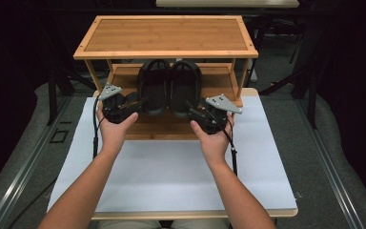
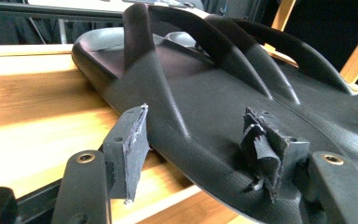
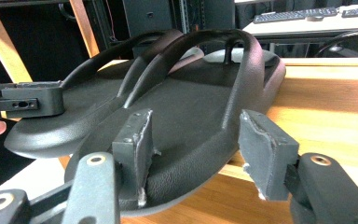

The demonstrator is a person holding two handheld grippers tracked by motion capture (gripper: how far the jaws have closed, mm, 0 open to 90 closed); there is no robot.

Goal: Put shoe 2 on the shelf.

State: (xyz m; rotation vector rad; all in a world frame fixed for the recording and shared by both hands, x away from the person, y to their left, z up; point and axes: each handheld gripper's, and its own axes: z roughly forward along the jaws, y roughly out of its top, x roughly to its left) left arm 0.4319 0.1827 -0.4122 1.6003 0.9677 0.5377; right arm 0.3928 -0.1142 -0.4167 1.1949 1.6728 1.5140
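Fingers of left gripper (image 1: pixel 140 101) and right gripper (image 1: pixel 189 106) spread around two black sandals (image 1: pixel 170 86) on one shelf (image 1: pixel 164 125).

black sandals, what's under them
Both black sandals lie side by side on the wooden rack's lower shelf, heels past its front edge. The soles and the wood beneath are covered. The top shelf hangs above their toes.
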